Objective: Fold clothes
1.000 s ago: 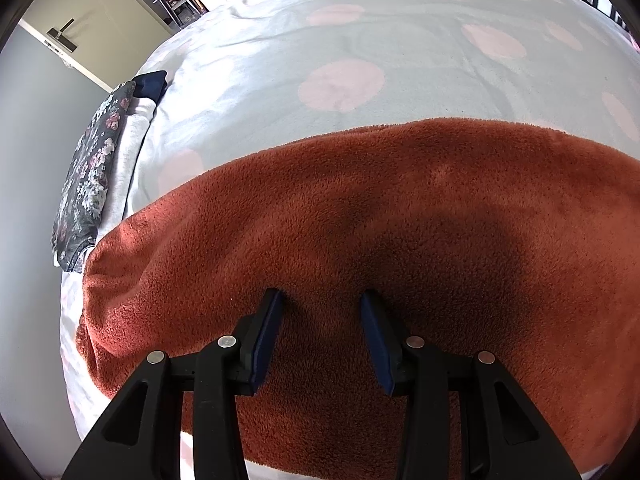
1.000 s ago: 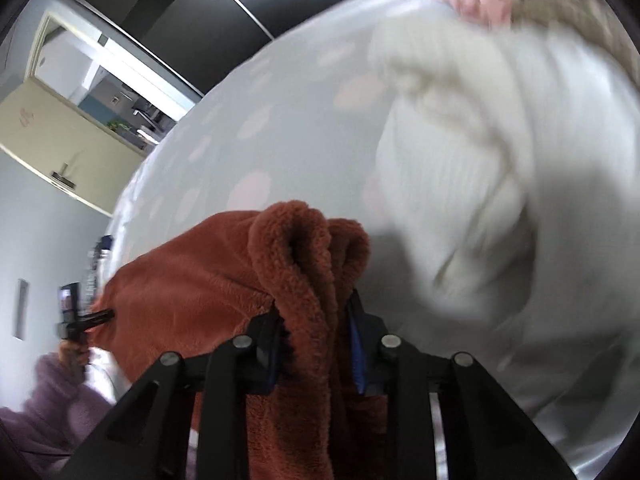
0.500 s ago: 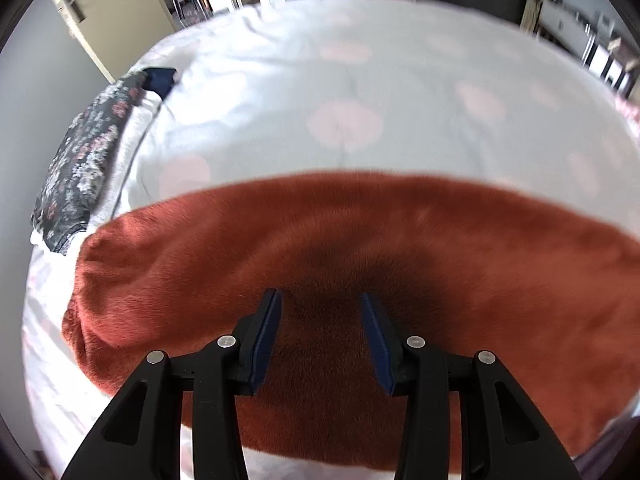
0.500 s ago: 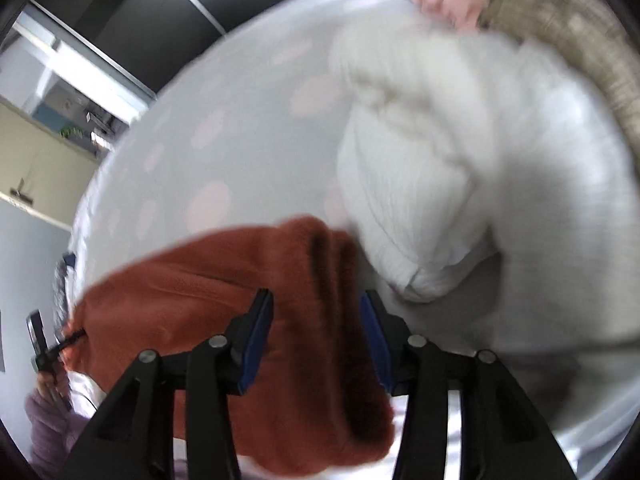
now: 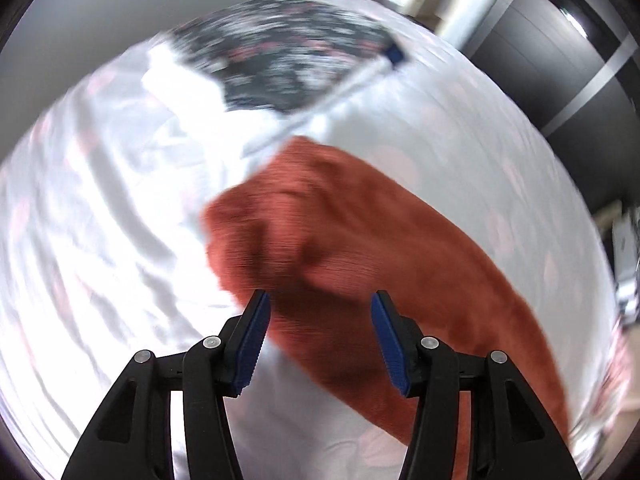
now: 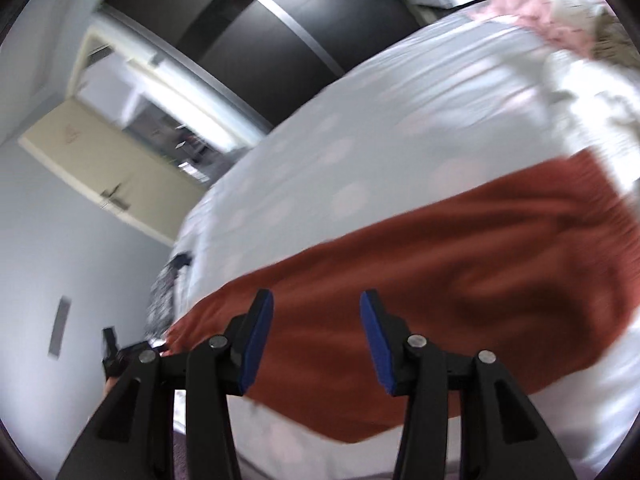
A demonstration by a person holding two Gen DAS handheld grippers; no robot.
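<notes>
A rust-red fleece garment (image 5: pixel 360 248) lies folded in a long band on the bed; the right wrist view shows the fleece garment (image 6: pixel 460 264) stretching across the bedspread. My left gripper (image 5: pixel 318 312) hovers above its left end, jaws opening, nothing between the pads. My right gripper (image 6: pixel 316 312) hangs open above the band's near edge, holding nothing. Both views are blurred by motion.
The bed wears a white bedspread (image 5: pixel 100 240) with pale pink dots. A dark floral garment (image 5: pixel 288 52) lies folded near the bed's far edge. White and pink clothes (image 6: pixel 560 20) are heaped at the right. A door (image 6: pixel 104 176) and dark wardrobe (image 6: pixel 248 32) stand behind.
My right gripper let go of the fleece bunch and drew back left and up. My left gripper swung towards the fleece's left end, rolled, and widened its jaws.
</notes>
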